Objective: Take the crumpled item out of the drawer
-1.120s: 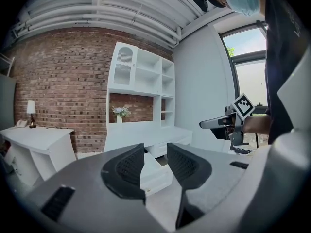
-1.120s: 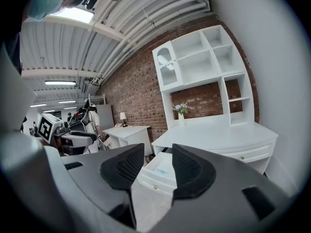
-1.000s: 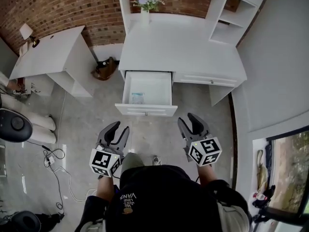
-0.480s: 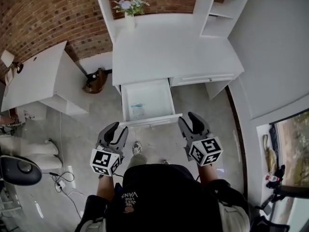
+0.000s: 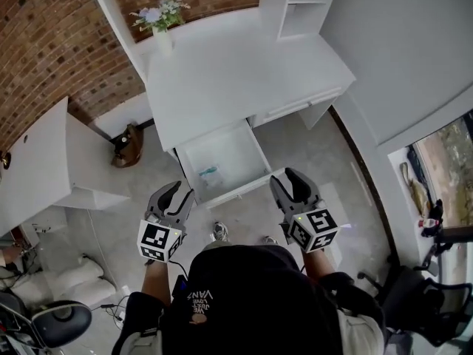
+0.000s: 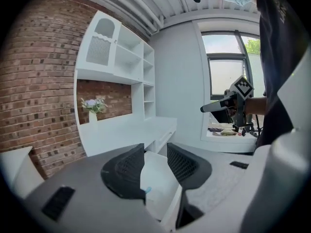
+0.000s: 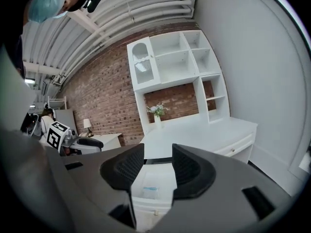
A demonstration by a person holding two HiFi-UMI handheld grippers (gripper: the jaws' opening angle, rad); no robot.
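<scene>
I hold my left gripper point(image 5: 177, 192) and right gripper point(image 5: 287, 183) just in front of the open white drawer point(image 5: 240, 190), both jaws apart and empty, while the small crumpled pale-blue item point(image 5: 209, 174) lies inside that drawer near its front.

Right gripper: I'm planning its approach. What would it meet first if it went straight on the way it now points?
Probably the open drawer: it fills the gap between the right gripper's open fingers, with the crumpled item inside. Nothing shows nearer, though depth is unclear.
</scene>
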